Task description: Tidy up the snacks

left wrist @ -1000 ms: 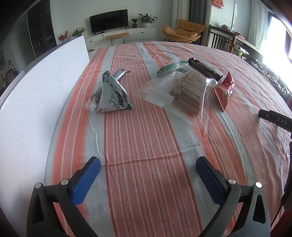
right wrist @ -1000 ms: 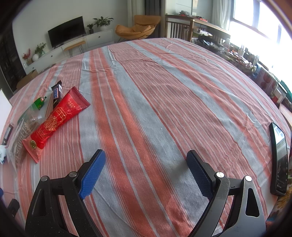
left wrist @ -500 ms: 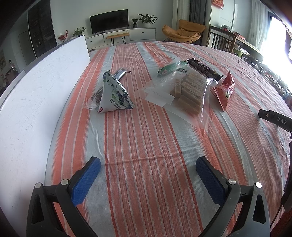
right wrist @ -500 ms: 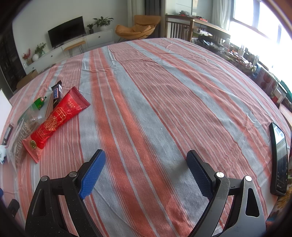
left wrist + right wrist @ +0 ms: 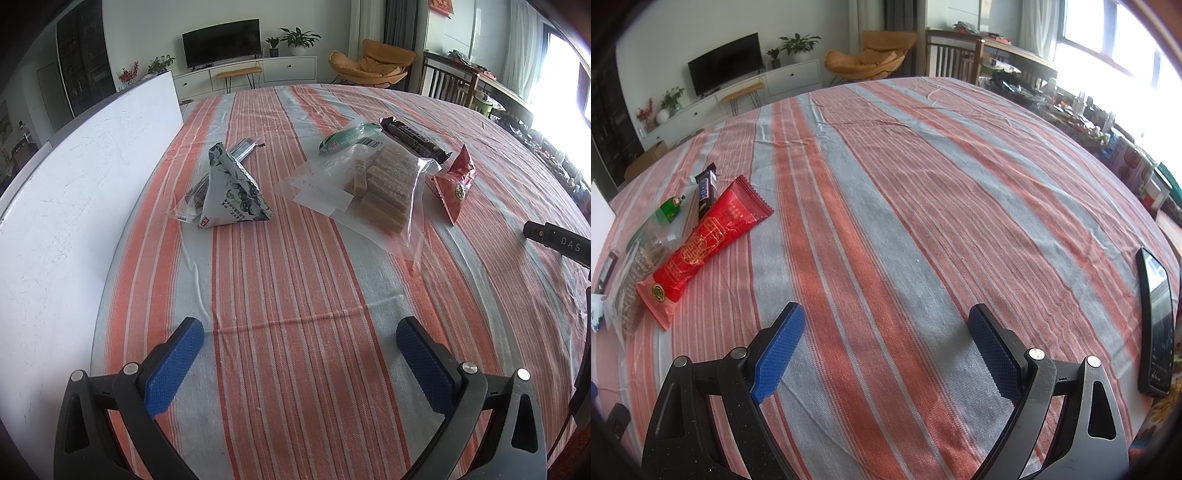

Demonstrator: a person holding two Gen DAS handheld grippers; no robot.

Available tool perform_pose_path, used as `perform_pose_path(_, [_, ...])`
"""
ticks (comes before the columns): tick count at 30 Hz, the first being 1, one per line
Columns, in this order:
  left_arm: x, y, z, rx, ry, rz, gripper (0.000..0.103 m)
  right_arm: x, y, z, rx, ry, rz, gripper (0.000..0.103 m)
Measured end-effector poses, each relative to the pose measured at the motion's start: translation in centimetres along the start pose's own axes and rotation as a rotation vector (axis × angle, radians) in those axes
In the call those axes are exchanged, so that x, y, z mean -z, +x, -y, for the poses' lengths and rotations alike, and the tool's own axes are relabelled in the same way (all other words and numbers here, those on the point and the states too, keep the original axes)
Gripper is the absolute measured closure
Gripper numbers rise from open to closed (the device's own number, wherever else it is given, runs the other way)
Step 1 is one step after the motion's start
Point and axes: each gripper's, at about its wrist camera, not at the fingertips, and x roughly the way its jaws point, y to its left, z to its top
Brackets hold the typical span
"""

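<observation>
Several snacks lie on the striped tablecloth [image 5: 295,295]. A triangular blue-and-white packet [image 5: 231,192] stands left of centre, over a clear wrapper [image 5: 190,203]. To its right lies a clear bag of tan biscuits [image 5: 373,184], with a green packet [image 5: 343,137], a dark chocolate bar [image 5: 413,139] and a red packet [image 5: 456,182] around it. My left gripper [image 5: 299,332] is open and holds nothing, well short of them. My right gripper [image 5: 886,317] is open over bare cloth; the red packet [image 5: 701,243], chocolate bar [image 5: 707,190] and green packet [image 5: 670,208] lie to its far left.
A large white board [image 5: 74,206] runs along the table's left edge. A dark phone [image 5: 1156,325] lies near the right edge in the right wrist view. Part of the other gripper's black body [image 5: 557,242] shows at the right of the left wrist view. Chairs and a TV stand beyond the table.
</observation>
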Motion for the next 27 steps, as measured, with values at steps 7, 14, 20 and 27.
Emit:
perform_pose_path(7, [0.03,-0.06,0.11,0.011,0.012,0.0,0.0,-0.02,0.01,0.01,0.0,0.0,0.0,0.01])
perform_pose_path(14, [-0.05,0.02,0.46,0.014,0.025,-0.001,0.0,-0.04,0.02,0.04,0.0,0.0,0.0,0.01])
perform_pose_path(20, [-0.02,-0.01,0.53,0.016,0.024,0.001,0.0,-0.01,0.0,0.01,0.0,0.0,0.0,0.01])
perform_pose_path(27, [0.03,0.05,0.57,0.018,0.021,0.002,0.0,-0.01,0.01,0.01,0.0,0.0,0.0,0.01])
